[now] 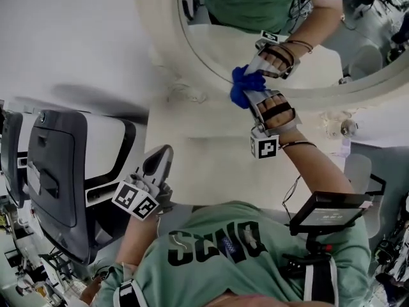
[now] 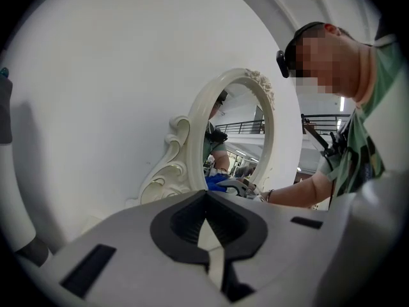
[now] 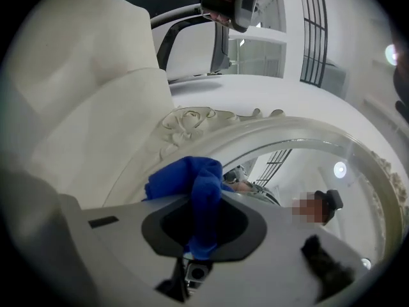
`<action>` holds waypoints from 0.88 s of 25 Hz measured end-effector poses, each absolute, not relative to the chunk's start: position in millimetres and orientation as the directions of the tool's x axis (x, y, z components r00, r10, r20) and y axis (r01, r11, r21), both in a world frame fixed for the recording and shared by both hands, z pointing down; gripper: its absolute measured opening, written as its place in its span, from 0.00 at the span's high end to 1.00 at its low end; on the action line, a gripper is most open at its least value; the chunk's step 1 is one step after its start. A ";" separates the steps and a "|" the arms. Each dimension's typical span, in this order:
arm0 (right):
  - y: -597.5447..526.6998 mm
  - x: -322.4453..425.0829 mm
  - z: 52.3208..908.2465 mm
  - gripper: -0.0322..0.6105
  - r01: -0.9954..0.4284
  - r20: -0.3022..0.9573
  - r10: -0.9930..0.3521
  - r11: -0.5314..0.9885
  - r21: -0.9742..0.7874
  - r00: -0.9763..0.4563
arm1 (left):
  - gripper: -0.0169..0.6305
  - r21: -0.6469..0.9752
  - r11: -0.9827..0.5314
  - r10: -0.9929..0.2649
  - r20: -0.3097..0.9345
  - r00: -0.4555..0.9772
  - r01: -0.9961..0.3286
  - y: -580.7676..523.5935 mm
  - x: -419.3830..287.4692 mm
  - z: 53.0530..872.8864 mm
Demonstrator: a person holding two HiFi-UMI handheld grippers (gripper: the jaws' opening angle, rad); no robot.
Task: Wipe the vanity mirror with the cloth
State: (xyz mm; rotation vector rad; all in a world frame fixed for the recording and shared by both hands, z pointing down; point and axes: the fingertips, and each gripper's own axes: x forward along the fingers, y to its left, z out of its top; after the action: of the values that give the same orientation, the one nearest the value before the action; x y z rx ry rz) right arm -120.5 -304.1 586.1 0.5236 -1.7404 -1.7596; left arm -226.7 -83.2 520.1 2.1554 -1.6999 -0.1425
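Note:
The oval vanity mirror [image 1: 255,37] in its ornate white frame [image 1: 192,62] stands on the table against the white wall. My right gripper [image 1: 253,96] is shut on a blue cloth [image 1: 245,87], which is bunched against the glass at the mirror's lower rim. In the right gripper view the blue cloth [image 3: 195,187] hangs between the jaws just before the frame [image 3: 192,123] and glass [image 3: 300,171]. My left gripper [image 1: 162,155] hangs low at the table's near left edge, shut and empty. Its view shows the mirror [image 2: 239,130] and cloth [image 2: 215,181] further off.
The mirror stands on a cream tabletop [image 1: 204,152]. A grey chair [image 1: 61,171] is at the left. A small glass ornament [image 1: 346,128] sits on the table's right side. A black tablet-like device [image 1: 329,211] hangs at the person's chest.

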 end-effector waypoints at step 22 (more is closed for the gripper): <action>-318.4 -72.5 88.4 0.87 -0.121 -0.444 -0.661 -0.474 0.872 -0.605 | 0.96 0.254 -0.244 -0.963 -0.175 0.203 -0.936 -69.3 -231.6 382.6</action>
State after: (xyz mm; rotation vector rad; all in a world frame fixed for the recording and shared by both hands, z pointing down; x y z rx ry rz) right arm -72.5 -318.4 88.4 1.1510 -1.3592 -2.1382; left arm -231.6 -69.3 382.6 2.3640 -1.8720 -0.4566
